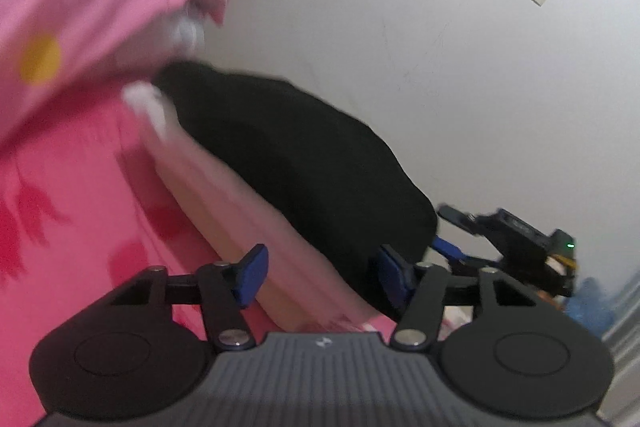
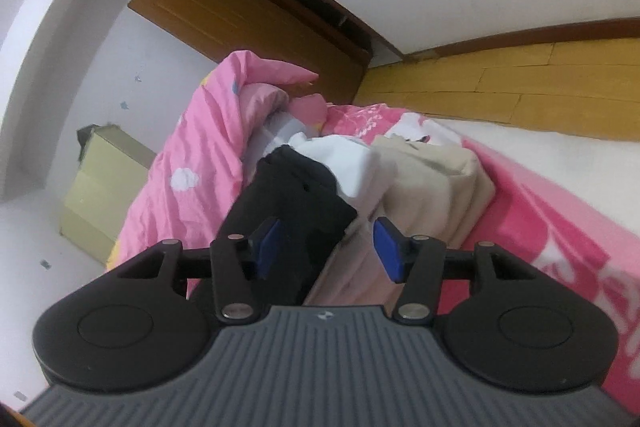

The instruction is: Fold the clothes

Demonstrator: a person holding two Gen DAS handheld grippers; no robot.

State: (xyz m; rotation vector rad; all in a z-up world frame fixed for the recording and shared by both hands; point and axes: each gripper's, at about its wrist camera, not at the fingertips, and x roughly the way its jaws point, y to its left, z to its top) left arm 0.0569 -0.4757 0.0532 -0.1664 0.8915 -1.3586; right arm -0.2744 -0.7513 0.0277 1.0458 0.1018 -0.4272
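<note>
In the left wrist view a folded black garment (image 1: 288,163) lies on a pale pink folded piece (image 1: 256,227), blurred. My left gripper (image 1: 322,277) is open just before this stack, and its blue pads (image 1: 252,275) stand apart at the stack's near edge. My right gripper (image 1: 450,231) shows beyond the black garment's right end, fingers apart. In the right wrist view my right gripper (image 2: 329,249) is open over the black garment (image 2: 288,195) and the pale piece (image 2: 352,267) beneath it. No pad presses on cloth. A white garment (image 2: 340,163) and a beige one (image 2: 432,179) lie behind.
A crumpled pink quilt (image 2: 200,155) with cloud prints lies along the left of the bed, whose sheet (image 2: 560,239) is bright pink. Behind are a wooden door (image 2: 240,15), a wood floor (image 2: 520,79) and a pale green box (image 2: 100,187). A white wall (image 1: 440,47) is beyond the stack.
</note>
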